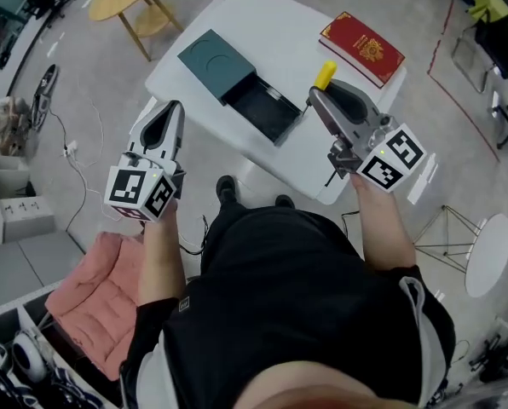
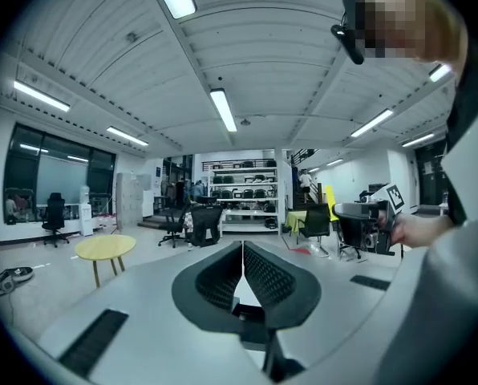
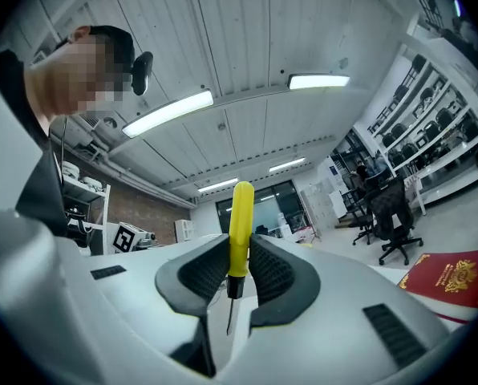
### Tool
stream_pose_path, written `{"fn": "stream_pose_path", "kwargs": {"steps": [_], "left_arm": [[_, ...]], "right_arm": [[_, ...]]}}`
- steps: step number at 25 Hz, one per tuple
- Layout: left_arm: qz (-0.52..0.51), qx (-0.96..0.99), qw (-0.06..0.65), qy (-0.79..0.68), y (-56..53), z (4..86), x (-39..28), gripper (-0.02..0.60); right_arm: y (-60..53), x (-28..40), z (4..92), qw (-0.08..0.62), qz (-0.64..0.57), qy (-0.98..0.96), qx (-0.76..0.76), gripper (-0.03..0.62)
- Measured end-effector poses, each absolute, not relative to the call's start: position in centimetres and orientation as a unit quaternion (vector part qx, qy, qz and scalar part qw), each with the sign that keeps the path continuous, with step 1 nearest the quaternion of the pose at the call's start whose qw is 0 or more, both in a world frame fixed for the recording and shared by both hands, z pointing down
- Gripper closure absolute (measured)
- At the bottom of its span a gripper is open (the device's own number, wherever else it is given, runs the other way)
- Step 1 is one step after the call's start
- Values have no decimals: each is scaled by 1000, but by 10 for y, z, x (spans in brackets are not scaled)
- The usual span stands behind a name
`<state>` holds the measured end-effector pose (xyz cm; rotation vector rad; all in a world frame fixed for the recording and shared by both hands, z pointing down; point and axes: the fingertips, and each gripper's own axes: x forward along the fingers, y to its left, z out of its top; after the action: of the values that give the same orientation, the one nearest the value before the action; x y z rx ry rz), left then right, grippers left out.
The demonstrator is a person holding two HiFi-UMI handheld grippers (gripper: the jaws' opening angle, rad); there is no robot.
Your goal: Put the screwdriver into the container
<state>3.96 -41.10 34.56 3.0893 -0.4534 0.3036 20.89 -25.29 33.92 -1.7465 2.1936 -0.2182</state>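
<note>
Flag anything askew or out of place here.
Nothing is spilled or damaged. The lid sits shifted aside, leaving the container open. The right gripper grips the screwdriver by its handle.

Just a white table (image 1: 279, 32), sitting kinda diagonal in the head view. Two things on it: a dark teal container (image 1: 216, 65) around 9 o'clock, its open tray sticking out toward 5 o'clock, and a red book (image 1: 362, 48) around 2 o'clock, well apart from it.
</note>
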Motion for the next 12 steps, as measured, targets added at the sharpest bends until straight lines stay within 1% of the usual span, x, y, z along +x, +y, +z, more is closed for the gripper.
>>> {"fn": "stream_pose_path", "kwargs": {"steps": [6, 12], "left_arm": [[91, 993, -2, -78, -452, 357, 69, 561], [90, 996, 7, -13, -497, 368, 74, 561]], "right_arm": [[-282, 212, 351, 135, -77, 735, -660, 505], [-311, 206, 371, 76, -93, 691, -713, 505]]}}
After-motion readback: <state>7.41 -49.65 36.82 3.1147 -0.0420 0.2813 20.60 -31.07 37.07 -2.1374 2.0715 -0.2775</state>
